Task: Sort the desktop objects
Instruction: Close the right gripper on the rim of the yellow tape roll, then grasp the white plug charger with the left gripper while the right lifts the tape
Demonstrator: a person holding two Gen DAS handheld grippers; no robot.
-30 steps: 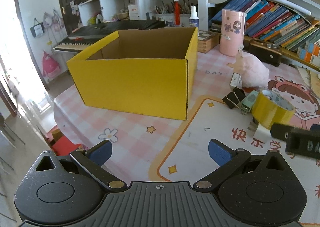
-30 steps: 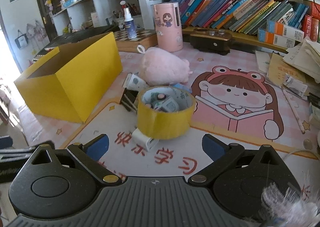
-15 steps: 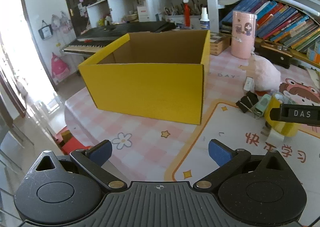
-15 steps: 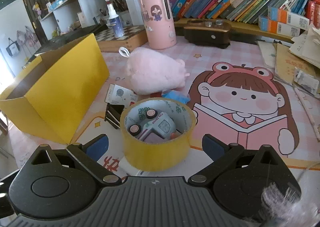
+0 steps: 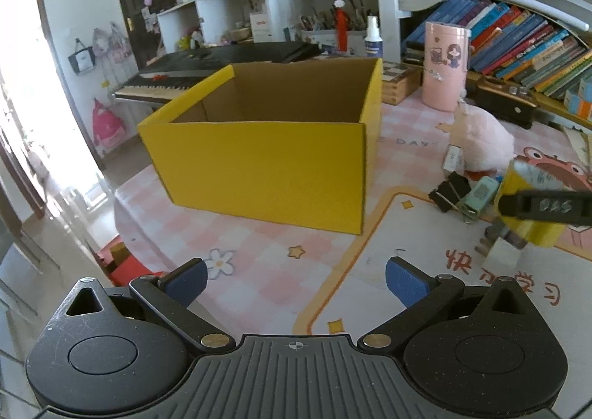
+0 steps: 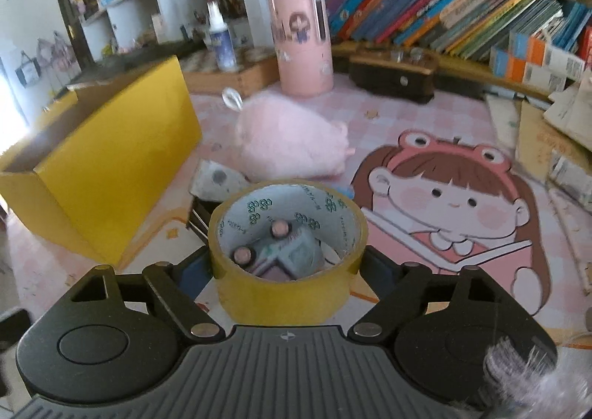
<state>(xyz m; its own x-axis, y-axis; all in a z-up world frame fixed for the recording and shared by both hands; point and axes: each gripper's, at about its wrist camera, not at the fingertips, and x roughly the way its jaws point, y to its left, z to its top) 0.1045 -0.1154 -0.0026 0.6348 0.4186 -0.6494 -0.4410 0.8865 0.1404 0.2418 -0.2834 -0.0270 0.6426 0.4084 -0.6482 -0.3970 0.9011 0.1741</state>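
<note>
The right gripper (image 6: pixel 288 267) straddles the yellow tape roll (image 6: pixel 286 245) on the desk mat (image 6: pixel 425 293), its fingers spread along the roll's sides, though whether they touch it cannot be told. Right of the yellow box (image 5: pixel 266 160) lie the pink plush (image 6: pixel 288 149) and binder clips (image 5: pixel 449 189). The left gripper (image 5: pixel 294 280) hovers near, fingers wide apart, holding nothing.

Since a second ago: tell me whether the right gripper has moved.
Yes. The right gripper has advanced toward the yellow tape roll, which now sits between its fingers; the pink plush behind looms nearer.
</note>
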